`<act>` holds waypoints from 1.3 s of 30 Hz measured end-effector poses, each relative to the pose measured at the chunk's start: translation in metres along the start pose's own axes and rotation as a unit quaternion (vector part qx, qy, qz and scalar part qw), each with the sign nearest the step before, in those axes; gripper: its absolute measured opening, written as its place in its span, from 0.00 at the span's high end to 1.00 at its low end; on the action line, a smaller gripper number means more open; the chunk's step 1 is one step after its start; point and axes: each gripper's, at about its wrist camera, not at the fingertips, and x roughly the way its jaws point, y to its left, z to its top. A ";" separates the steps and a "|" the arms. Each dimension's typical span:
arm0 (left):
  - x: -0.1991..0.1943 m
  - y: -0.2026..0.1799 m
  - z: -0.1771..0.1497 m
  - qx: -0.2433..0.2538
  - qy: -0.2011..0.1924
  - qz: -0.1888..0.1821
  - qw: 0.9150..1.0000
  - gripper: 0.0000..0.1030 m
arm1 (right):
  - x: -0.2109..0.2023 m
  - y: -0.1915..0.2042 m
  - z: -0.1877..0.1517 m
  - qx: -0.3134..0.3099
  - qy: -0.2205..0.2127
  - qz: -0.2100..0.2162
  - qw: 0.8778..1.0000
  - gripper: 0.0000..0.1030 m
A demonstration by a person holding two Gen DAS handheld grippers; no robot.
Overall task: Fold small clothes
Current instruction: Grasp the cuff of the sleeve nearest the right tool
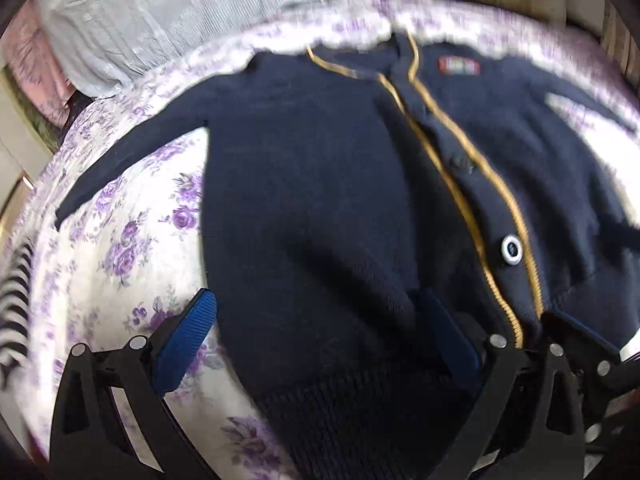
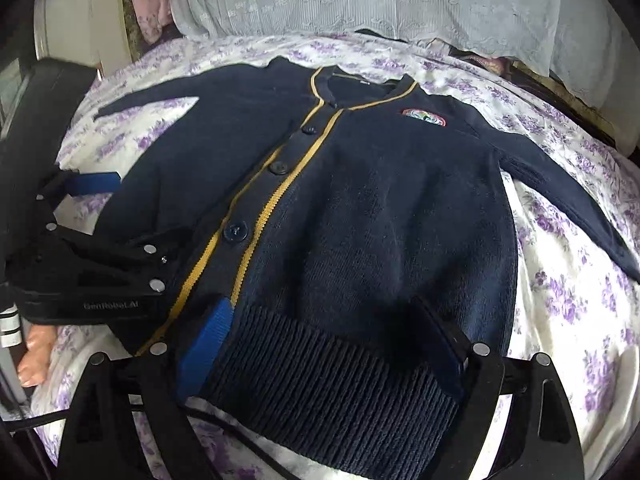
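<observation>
"GenRobot.AI", partly blurred, on left gripper (image 2: 108,200) body.

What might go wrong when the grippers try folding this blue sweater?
1. The sleeves are spread wide on the flowered sheet, so they may trail or bunch in a fold.
2. The open right gripper spans only part of the thick ribbed hem; it may pinch just the top layer.
3. The open left gripper sits beside the right one over the cardigan, so they could bump.
</observation>
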 end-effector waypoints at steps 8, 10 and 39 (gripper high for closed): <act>-0.031 0.015 0.079 -0.040 -0.059 0.001 0.997 0.04 | -0.071 -0.147 0.066 0.249 -0.139 0.026 0.958 0.12; -0.034 0.009 0.109 -0.043 -0.079 -0.007 0.996 0.04 | -0.081 -0.205 0.076 0.355 -0.176 0.022 0.918 0.12; 0.113 -0.023 0.165 -0.078 0.021 -0.072 0.994 0.04 | 0.010 -0.356 -0.037 0.676 -0.230 -0.169 0.679 0.83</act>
